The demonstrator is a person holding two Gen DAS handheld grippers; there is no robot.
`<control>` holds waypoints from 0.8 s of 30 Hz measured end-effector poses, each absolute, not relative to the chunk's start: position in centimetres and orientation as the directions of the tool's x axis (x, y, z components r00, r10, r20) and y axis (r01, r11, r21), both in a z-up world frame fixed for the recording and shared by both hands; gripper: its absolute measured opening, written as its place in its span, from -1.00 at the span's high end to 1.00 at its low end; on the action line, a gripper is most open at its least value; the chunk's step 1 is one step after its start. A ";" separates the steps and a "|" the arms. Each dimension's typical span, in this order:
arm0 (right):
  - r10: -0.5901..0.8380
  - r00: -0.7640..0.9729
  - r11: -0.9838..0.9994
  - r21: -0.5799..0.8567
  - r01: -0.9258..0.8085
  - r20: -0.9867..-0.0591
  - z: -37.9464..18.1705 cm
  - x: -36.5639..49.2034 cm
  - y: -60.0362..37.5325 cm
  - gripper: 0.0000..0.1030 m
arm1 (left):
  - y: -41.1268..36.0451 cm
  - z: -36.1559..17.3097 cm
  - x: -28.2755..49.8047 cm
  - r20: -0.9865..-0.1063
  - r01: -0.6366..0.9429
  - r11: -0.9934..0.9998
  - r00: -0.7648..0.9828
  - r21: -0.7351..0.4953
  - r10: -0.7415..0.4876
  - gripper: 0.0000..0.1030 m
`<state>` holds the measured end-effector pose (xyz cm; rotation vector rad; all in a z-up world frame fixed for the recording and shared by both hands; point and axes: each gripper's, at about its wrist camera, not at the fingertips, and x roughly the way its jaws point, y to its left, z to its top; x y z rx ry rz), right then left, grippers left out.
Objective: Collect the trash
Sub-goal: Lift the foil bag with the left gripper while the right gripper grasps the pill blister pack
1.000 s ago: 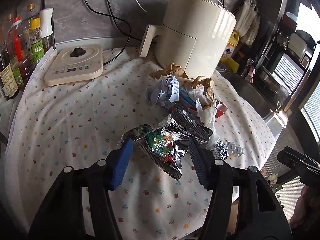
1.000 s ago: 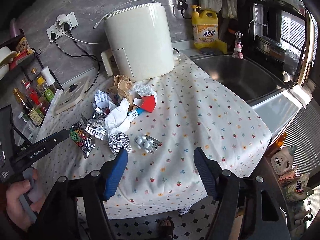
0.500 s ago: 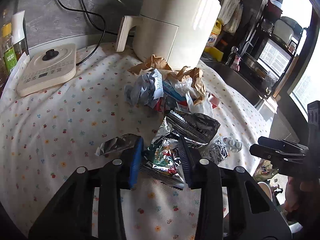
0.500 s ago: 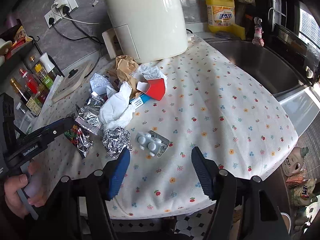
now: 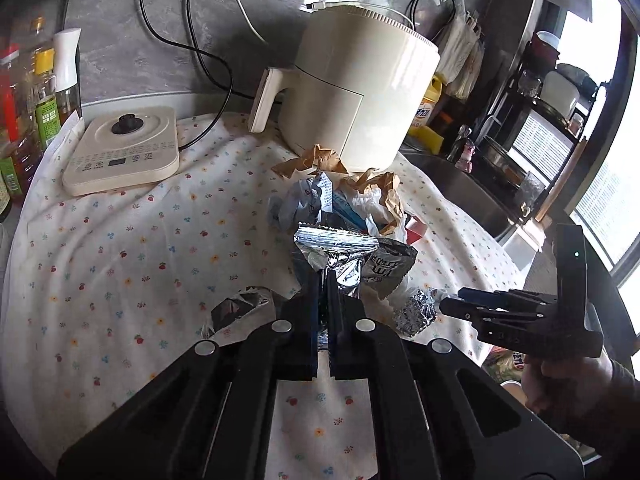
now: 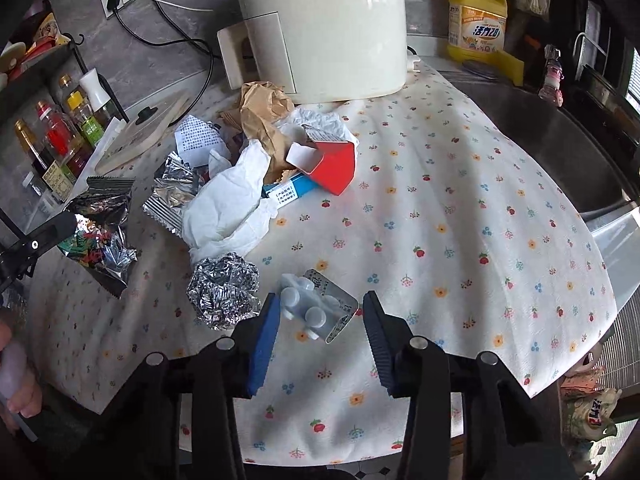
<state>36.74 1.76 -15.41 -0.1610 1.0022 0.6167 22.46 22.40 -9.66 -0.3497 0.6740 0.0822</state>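
The left gripper (image 5: pixel 323 292), open a second ago, now clamps the snack wrapper (image 6: pixel 100 236) at frame centre: first item secured. The right gripper (image 6: pixel 320 316) has been closing around the blister pack (image 6: pixel 316 308) at lower centre, pads not yet touching.

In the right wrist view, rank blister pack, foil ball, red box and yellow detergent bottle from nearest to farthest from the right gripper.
1. Blister pack: between the right gripper's jaws.
2. Foil ball: just left.
3. Red box: mid-table, in the pile.
4. Yellow detergent bottle: far back right.
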 end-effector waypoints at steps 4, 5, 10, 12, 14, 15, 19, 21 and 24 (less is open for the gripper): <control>0.415 0.378 0.800 0.134 -0.585 -0.828 -15.6 36.6 2.1 0.53 | 22.5 -9.4 21.3 -0.621 -0.207 0.932 0.783 -0.296 -0.023 0.92; 0.416 0.382 0.796 0.128 -0.592 -0.825 -15.4 36.5 2.2 0.53 | 22.5 -9.4 21.0 -0.621 -0.212 0.931 0.783 -0.297 -0.019 0.92; 0.449 0.395 0.770 0.122 -0.627 -0.802 -14.2 35.6 2.1 0.55 | 22.7 -9.0 19.6 -0.625 -0.253 0.922 0.781 -0.292 0.016 0.92; 0.464 0.398 0.770 0.137 -0.624 -0.791 -13.8 35.6 1.7 0.55 | 22.6 -8.4 18.9 -0.619 -0.269 0.922 0.784 -0.280 0.041 0.92; 0.468 0.406 0.771 0.138 -0.622 -0.785 -13.2 35.4 1.4 0.55 | 22.3 -7.9 18.2 -0.611 -0.288 0.919 0.788 -0.270 0.068 0.92; 0.470 0.407 0.771 0.140 -0.621 -0.783 -12.9 35.3 1.1 0.55 | 22.1 -7.6 17.8 -0.609 -0.302 0.914 0.789 -0.271 0.080 0.92; 0.500 0.434 0.750 0.124 -0.650 -0.750 -10.6 33.7 -0.3 0.55 | 20.4 -6.4 15.9 -0.582 -0.333 0.899 0.805 -0.284 0.114 0.92; 0.509 0.440 0.746 0.124 -0.655 -0.740 -9.9 32.8 -1.5 0.55 | 19.2 -6.3 15.4 -0.579 -0.339 0.898 0.806 -0.279 0.125 0.92; 0.524 0.441 0.742 0.136 -0.657 -0.729 -8.8 31.4 -4.0 0.55 | 17.1 -6.0 14.6 -0.586 -0.348 0.891 0.801 -0.291 0.122 0.92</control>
